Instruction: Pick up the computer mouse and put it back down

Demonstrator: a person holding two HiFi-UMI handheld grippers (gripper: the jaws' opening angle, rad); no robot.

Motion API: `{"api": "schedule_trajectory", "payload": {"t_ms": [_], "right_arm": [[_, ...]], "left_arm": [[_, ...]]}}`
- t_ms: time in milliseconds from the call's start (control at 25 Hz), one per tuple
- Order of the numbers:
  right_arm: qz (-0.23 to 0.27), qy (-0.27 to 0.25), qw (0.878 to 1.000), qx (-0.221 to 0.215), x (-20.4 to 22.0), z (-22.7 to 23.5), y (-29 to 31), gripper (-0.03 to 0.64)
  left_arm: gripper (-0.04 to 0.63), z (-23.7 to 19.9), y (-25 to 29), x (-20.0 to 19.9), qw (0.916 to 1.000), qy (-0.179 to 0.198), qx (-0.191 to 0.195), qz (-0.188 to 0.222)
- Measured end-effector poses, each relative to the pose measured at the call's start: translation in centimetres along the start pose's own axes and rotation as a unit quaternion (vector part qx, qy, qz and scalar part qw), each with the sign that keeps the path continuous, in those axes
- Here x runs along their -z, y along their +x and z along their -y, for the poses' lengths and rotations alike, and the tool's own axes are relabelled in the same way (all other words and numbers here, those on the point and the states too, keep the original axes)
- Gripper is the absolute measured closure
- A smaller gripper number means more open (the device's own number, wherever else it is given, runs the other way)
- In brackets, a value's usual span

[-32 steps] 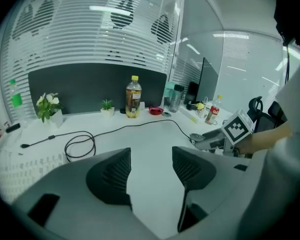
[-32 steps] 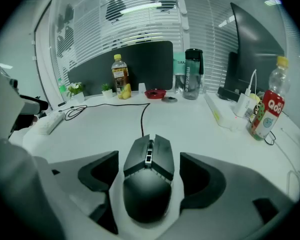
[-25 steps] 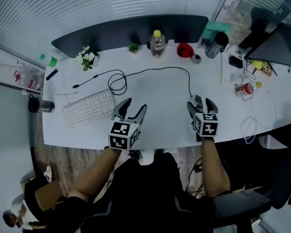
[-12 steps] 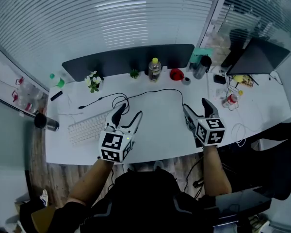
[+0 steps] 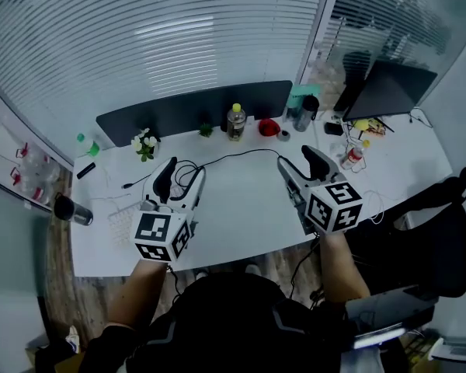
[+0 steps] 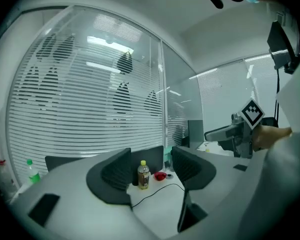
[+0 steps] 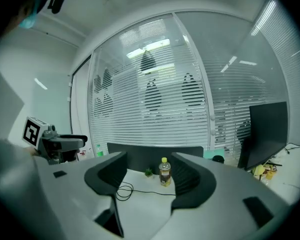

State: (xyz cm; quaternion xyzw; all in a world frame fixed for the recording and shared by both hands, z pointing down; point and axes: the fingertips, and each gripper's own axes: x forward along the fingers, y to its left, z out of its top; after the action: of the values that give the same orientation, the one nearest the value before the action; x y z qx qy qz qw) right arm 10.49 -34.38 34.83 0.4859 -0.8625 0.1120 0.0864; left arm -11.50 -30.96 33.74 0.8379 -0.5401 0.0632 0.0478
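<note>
seen from the head camera, a person held a pair of tongs in each hand, raised above a white desk (image 5: pixel 241 208). the left tongs (image 5: pixel 182 173) were spread fairly wide and empty; in their own view only open air, and a far-off bottle (image 6: pixel 143 175), showed between the dark pads. the right tongs (image 5: pixel 295 158) had just been closing and stood partly apart, also with nothing gripped; their own view showed only the desk and the same bottle in the gap. the computer mouse could not be made out in any view. its black cable (image 5: pixel 241 155) lay coiled just beyond the tips of the left tongs, ran across the desk towards the right tongs, and passed out of sight behind their jaws, so the mouse seemed hidden under or just beyond the right tongs, well apart from the left ones. a keyboard (image 5: pixel 124 222) peeked out on the outer side of the left tongs. beyond both pairs, at the desk's far edge, stood the yellow-capped bottle, a red object (image 5: pixel 268 127) and a small white-flowered plant (image 5: pixel 145 142), in front of a dark divider panel (image 5: pixel 186 109).
</note>
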Motion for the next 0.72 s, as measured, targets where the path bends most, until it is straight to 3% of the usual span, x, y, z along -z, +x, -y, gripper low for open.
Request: {"api": "schedule_trajectory", "payload": {"t_ms": [120, 280, 400, 480, 720], "right_arm": [[0.014, -0.005, 1.0, -0.019, -1.3, -2.0, -0.5, 0.405], [0.028, -0.005, 0.999, -0.018, -2.5, -3.2, -0.9, 0.502], [0.022, 0.002, 1.0, -0.022, -2.6, -4.2, -0.8, 0.615], [0.018, 0.002, 1.0, -0.022, -2.6, -4.6, -0.5, 0.617], [0.02, 0.009, 0.999, -0.036, -2.6, -6.0, 0.1, 0.618]], "left_arm": [[0.337, -1.1, -1.3, -0.7, 0.9999, -0.008, -0.014, 0.007], [0.436, -2.6, -2.6, -1.9, 0.9983, -0.019, -0.049, 0.024], [0.505, -3.4, -3.4, -1.9, 0.9967, -0.017, -0.079, 0.012], [0.545, -3.7, -3.6, -1.8, 0.9959, -0.014, -0.089, 0.004], [0.565, -3.7, -4.2, -1.7, 0.9964, -0.029, -0.08, 0.001]]}}
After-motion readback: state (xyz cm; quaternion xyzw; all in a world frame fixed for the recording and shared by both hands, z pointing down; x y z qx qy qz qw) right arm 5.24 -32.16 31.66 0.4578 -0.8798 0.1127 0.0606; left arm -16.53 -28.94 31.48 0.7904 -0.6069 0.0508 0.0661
